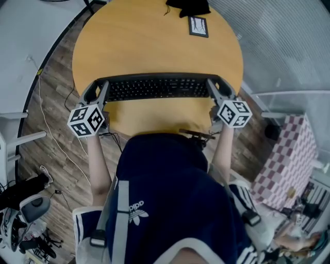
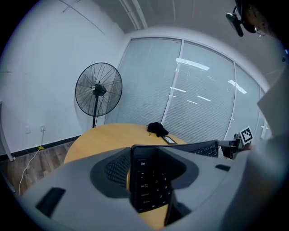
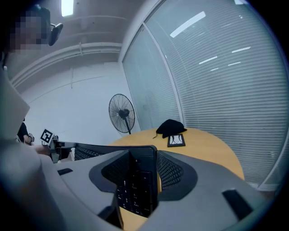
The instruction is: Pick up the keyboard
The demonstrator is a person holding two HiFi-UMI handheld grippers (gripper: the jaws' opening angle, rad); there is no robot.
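Presently the black keyboard spans the near side of the round table. The left gripper is clamped on its left end and the right gripper on its right end.

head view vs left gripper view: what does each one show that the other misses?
Head view only: the person's lap and a checkered box.
Left gripper view only: a standing fan by the wall, plus a close look at the keyboard's end sitting between that claw's jaws.
Both: the keyboard, gripped at its ends by the left claw and right claw, the round table, the black bundle and the small card.
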